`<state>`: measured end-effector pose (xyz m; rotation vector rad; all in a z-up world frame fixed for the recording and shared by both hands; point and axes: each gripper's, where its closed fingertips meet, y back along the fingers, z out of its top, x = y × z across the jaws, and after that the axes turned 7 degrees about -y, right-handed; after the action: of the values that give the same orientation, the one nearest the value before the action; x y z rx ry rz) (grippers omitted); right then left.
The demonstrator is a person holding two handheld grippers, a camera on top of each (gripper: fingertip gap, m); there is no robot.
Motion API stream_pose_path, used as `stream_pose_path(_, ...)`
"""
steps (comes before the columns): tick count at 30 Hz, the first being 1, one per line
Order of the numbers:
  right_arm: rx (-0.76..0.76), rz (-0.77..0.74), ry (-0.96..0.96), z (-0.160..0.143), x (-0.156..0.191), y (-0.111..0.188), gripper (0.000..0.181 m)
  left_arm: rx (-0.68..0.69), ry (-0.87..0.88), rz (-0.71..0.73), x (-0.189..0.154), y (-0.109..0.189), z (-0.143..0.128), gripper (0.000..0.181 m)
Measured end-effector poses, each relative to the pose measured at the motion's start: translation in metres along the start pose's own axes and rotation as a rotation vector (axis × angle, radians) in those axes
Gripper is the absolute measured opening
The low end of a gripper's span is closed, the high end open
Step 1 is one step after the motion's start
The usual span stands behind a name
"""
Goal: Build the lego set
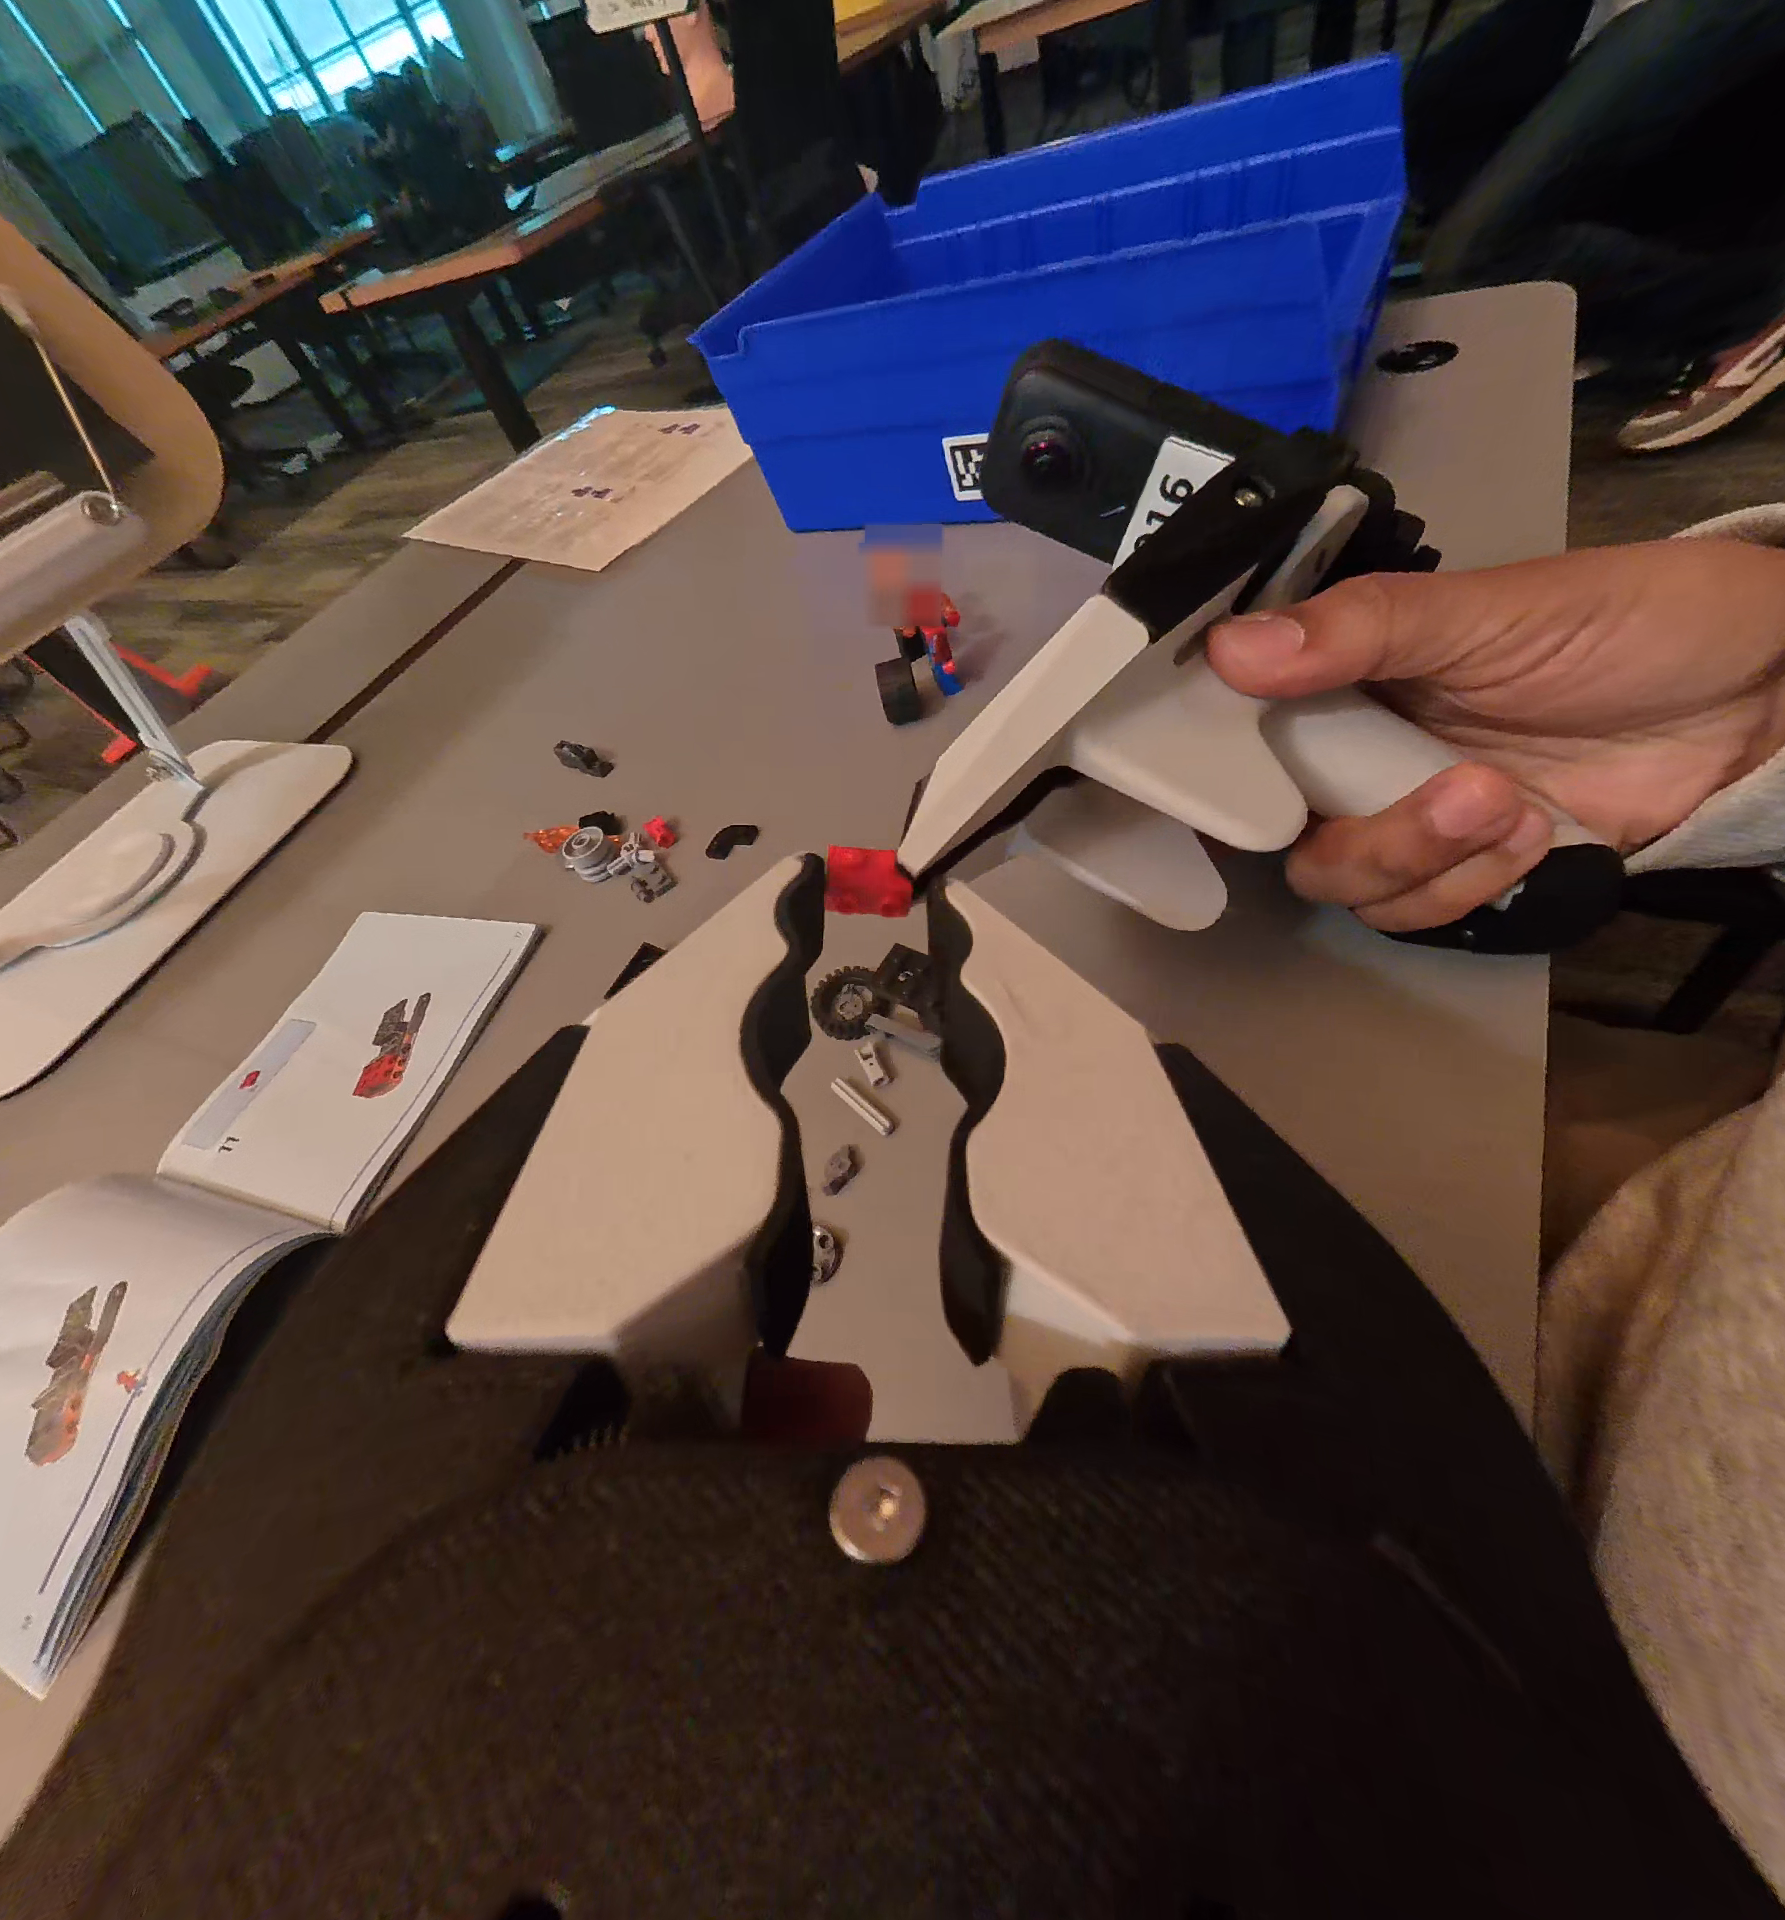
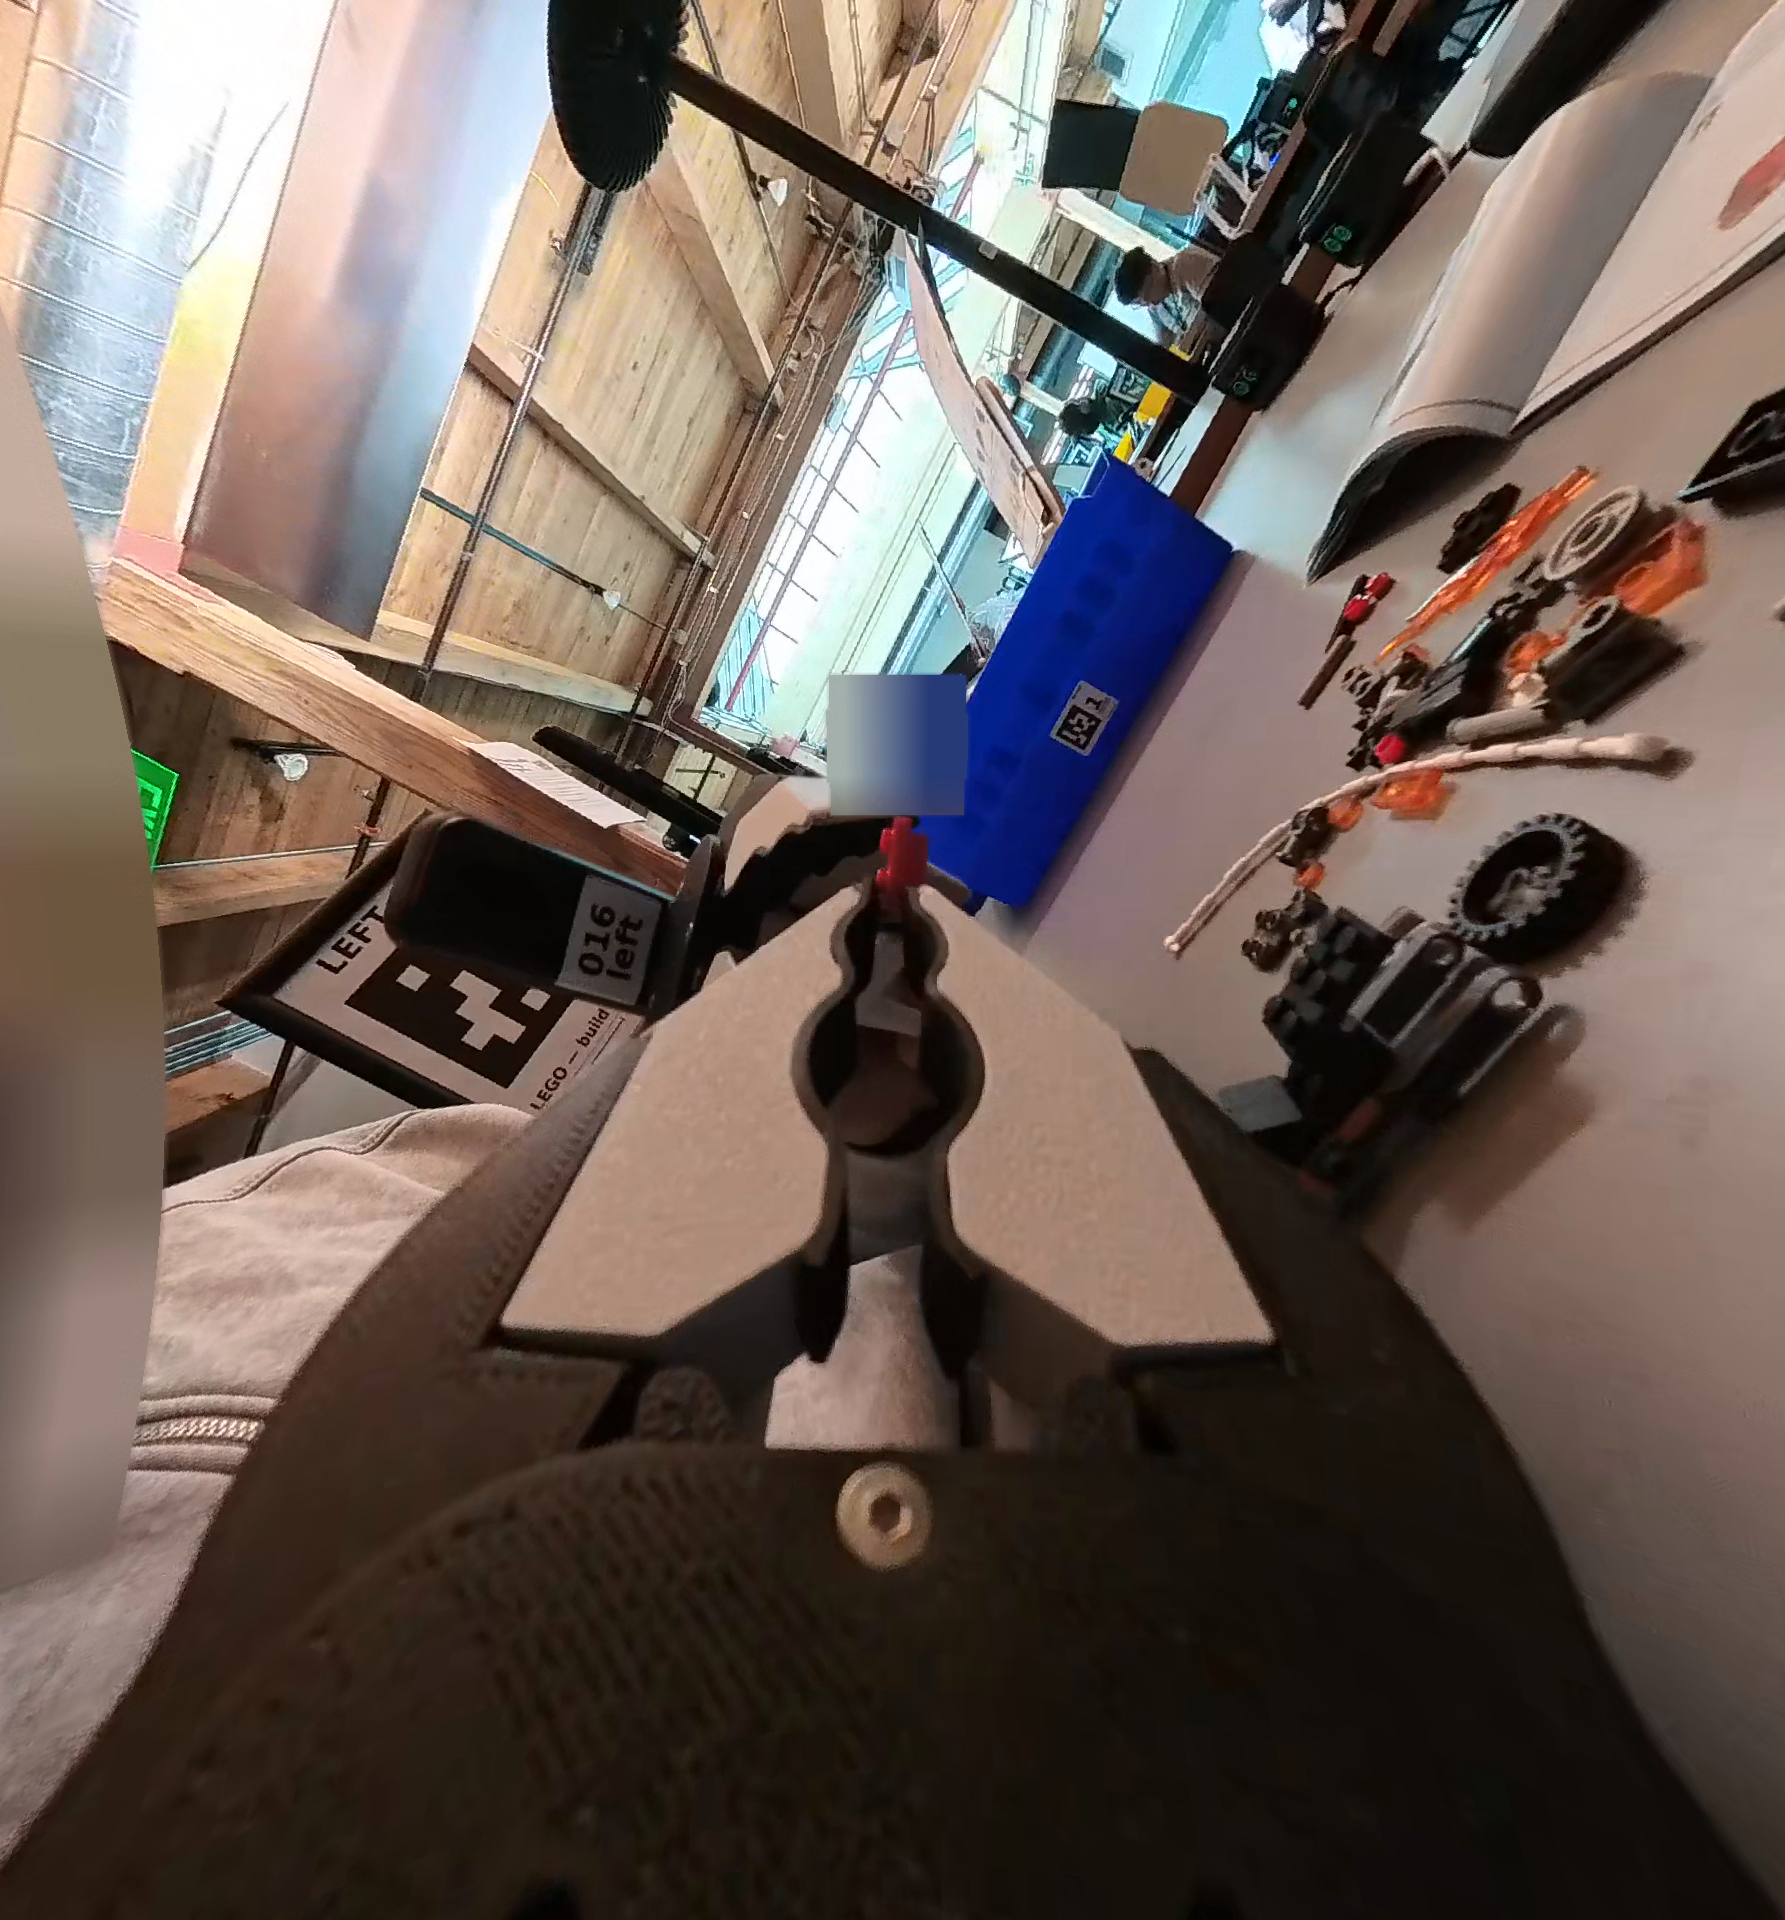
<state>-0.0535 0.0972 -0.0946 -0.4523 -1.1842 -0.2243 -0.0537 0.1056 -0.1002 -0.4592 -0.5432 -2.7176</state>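
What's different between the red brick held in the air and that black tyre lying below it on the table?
The red brick is boxy and bright red; the black tyre is round, dark and treaded. The brick is held off the table at the left hand-held gripper's tips, with the right hand-held gripper's tips touching it; the tyre lies loose on the grey table among small grey pieces. Both are small Lego parts.

Open office hall. Grey table (image 1: 722, 644) in front, rows of wood-topped desks (image 1: 472, 260) on black legs behind. Dark chairs (image 1: 244, 208) around desks. Big gridded windows (image 1: 327, 52) at far end, cool daylight coming through. Patterned carpet (image 1: 368, 499) on floor. White lamp base (image 1: 140, 883) at table's left edge. Timber ceiling (image 2: 597, 436) with beams in right wrist view, black fan (image 2: 613, 83) on black pole (image 2: 929, 223), more bright windows (image 2: 867, 499).
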Motion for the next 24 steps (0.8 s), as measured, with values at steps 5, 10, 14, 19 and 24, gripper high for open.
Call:
stream_pose_path(5,-0.003,0.014,-0.019,0.0011,-0.0004,0.0006,0.002,0.017,-0.046,0.024,0.0005,-0.0004,-0.0006,0.017)
stream_pose_path(10,-0.008,0.015,-0.016,0.0020,-0.0004,0.0009,0.002,0.020,-0.071,0.044,0.0010,-0.0002,-0.0007,0.017)
stream_pose_path(14,-0.010,0.020,-0.020,0.0028,0.0000,0.0016,0.002,0.014,-0.085,0.053,0.0014,0.0012,0.0002,0.015)
stream_pose_path(19,-0.006,0.018,-0.020,0.0022,-0.0003,0.0014,0.003,0.020,-0.105,0.062,0.0012,0.0015,-0.0001,0.015)
stream_pose_path(24,-0.002,0.026,-0.025,0.0023,-0.0001,0.0010,0.003,0.015,-0.101,0.057,0.0015,0.0017,0.0000,0.014)
